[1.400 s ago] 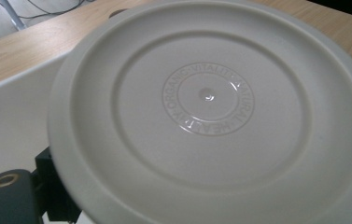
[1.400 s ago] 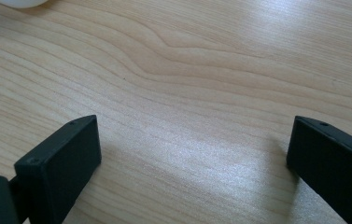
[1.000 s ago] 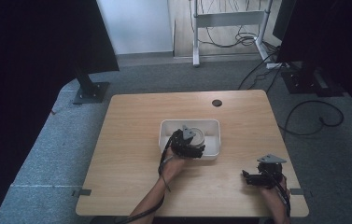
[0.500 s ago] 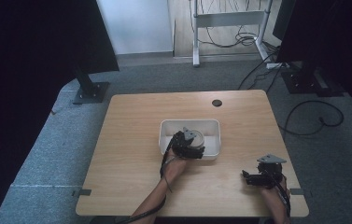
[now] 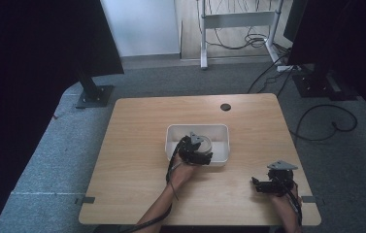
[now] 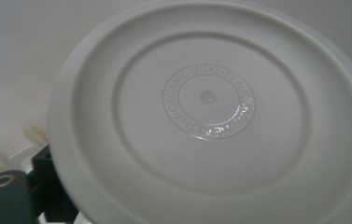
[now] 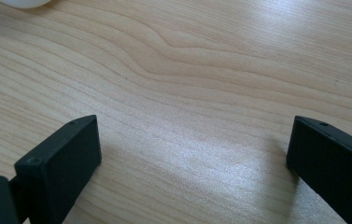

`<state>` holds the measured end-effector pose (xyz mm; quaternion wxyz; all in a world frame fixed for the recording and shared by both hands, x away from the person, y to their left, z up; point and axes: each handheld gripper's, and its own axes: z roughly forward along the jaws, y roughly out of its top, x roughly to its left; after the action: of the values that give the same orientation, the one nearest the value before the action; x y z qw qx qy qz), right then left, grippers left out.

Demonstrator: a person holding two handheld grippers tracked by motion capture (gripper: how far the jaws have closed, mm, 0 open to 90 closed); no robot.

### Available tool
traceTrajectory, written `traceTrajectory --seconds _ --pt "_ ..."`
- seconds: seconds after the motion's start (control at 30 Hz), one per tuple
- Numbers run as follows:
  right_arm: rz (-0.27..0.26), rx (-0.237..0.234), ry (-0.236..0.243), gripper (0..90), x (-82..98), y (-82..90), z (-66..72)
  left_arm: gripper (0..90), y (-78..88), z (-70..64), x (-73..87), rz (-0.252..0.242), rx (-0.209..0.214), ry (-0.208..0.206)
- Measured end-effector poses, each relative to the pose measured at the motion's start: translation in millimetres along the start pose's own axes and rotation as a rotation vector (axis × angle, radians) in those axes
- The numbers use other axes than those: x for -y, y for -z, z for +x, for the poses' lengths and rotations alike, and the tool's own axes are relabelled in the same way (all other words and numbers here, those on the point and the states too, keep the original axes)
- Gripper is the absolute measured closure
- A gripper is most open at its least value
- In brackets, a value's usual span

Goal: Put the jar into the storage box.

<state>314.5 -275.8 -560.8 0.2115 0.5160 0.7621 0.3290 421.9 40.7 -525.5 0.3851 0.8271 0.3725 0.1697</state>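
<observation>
While our left gripper [image 5: 193, 151] reaches into the white bin [image 5: 222, 131] mid-table, a round white lid [image 6: 211, 121] sits right at its jaws; we cannot tell whether they clamp it. Our right gripper [image 7: 192, 158] rests wide open, holding nothing, on the table [image 5: 137, 145] near its front right corner.

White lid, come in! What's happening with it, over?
Left hand-held gripper over the tray, at the lid; grip unclear. Right hand-held gripper open, on table. Nothing in the way.
</observation>
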Motion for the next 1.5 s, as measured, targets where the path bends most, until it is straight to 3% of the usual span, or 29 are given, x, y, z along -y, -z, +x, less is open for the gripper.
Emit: traceTrajectory --seconds 0.67,1.17,1.5 --pt "0.0 0.0 0.0 2.6 0.0 0.0 0.0 4.5 22.9 -1.6 -7.3 -0.038 -0.005 -0.04" --pt "0.0 0.0 0.0 2.6 0.0 0.0 0.0 4.6 42.9 2.5 -1.8 -0.081 0.027 -0.025" --pt "0.0 0.0 0.0 2.6 0.0 0.0 0.0 5.0 53.7 -0.8 1.3 -0.095 0.048 -0.047"
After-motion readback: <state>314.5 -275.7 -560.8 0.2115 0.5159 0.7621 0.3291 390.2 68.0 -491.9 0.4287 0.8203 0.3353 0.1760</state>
